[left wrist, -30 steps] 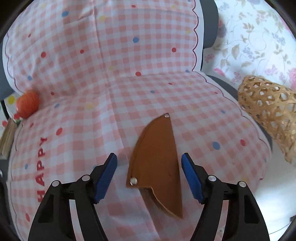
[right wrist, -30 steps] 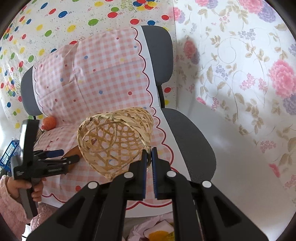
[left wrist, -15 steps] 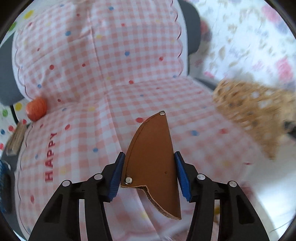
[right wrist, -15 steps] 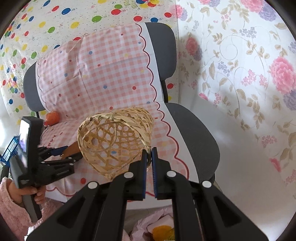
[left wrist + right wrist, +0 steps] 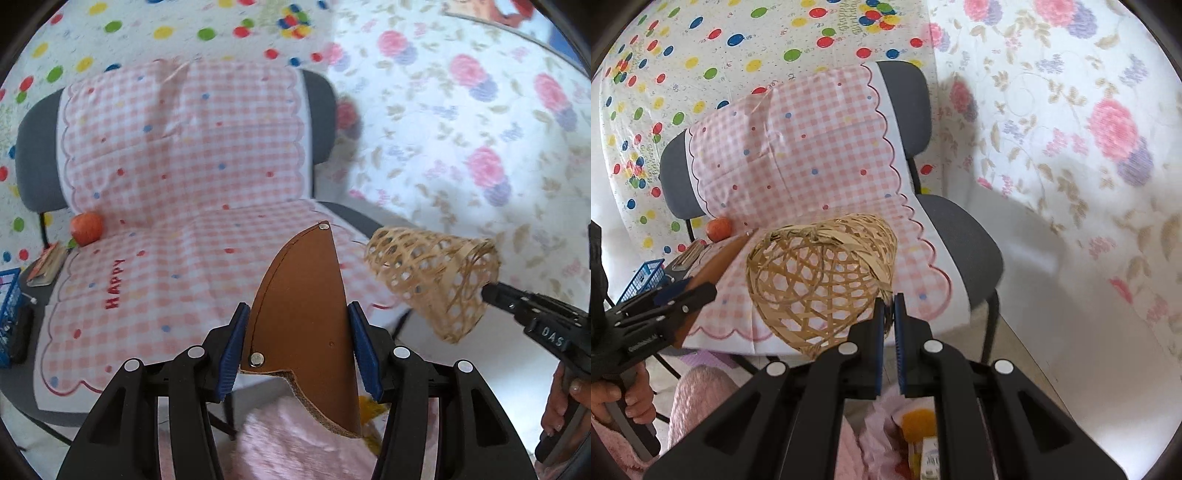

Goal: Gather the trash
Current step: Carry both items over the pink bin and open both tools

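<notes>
Left gripper (image 5: 297, 341): angled down, clamped on brown leather piece (image 5: 306, 328) | Right gripper (image 5: 888, 314): pinching woven basket (image 5: 820, 280) rim | Change: leather lifted off the chair cover (image 5: 177, 236).

Both wrist views tilt down at the covered chair (image 5: 192, 192) (image 5: 798, 147); left looks nearer, right looks from farther right, and each catches the other's gripper.

Below the right gripper (image 5: 888, 314), a pink bag (image 5: 875, 443) of wrappers is half hidden by its arms, and the blue crate (image 5: 9, 314) far left is cut by the edge.
</notes>
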`<state>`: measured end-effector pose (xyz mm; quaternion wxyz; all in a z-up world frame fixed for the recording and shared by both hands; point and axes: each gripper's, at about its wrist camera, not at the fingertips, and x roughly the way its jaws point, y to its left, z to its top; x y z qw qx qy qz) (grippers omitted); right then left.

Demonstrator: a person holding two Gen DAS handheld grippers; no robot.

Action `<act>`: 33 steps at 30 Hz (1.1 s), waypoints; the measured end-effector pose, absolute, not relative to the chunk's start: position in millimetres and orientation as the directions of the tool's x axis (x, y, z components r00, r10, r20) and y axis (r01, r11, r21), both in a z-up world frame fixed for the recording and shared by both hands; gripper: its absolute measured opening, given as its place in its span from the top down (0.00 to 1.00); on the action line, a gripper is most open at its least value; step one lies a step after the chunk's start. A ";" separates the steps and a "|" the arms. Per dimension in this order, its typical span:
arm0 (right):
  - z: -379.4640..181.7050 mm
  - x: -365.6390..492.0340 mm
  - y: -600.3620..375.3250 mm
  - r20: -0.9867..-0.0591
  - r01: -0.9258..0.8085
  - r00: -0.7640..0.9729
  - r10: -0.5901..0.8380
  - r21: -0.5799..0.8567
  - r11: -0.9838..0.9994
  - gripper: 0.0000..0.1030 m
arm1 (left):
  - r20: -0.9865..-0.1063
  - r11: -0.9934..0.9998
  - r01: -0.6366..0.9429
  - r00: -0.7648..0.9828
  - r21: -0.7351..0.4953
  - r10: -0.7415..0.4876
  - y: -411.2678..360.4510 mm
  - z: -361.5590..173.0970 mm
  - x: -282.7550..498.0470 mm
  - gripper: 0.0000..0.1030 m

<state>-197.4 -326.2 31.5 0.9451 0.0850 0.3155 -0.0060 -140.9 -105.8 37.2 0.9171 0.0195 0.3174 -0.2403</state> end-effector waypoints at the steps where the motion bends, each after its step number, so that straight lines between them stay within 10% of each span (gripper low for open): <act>1: 29.5 -207.0 -329.3 -0.603 0.080 0.797 0.032 0.157 0.984 0.95 | -0.588 0.873 0.474 0.677 -0.112 -0.443 -112.2 35.8 -148.1 0.48; 22: -11.8 -279.1 -390.5 -0.669 0.278 0.739 -0.083 0.190 0.942 0.94 | -0.638 0.733 0.643 0.472 -0.224 -0.609 -201.3 2.4 -166.3 0.47; 25: -16.4 -272.9 -397.5 -0.670 0.278 0.739 -0.068 0.212 0.937 0.93 | -0.642 0.739 0.630 0.468 -0.239 -0.607 -205.8 1.0 -157.6 0.30; 29: -21.7 -269.0 -401.8 -0.674 0.284 0.736 -0.060 0.227 0.931 0.65 | -0.639 0.745 0.618 0.472 -0.252 -0.608 -202.9 2.3 -151.9 0.28; 33: -19.1 -270.6 -402.8 -0.673 0.294 0.736 -0.077 0.215 0.931 0.64 | -0.645 0.767 0.600 0.497 -0.227 -0.580 -194.0 4.5 -151.7 0.28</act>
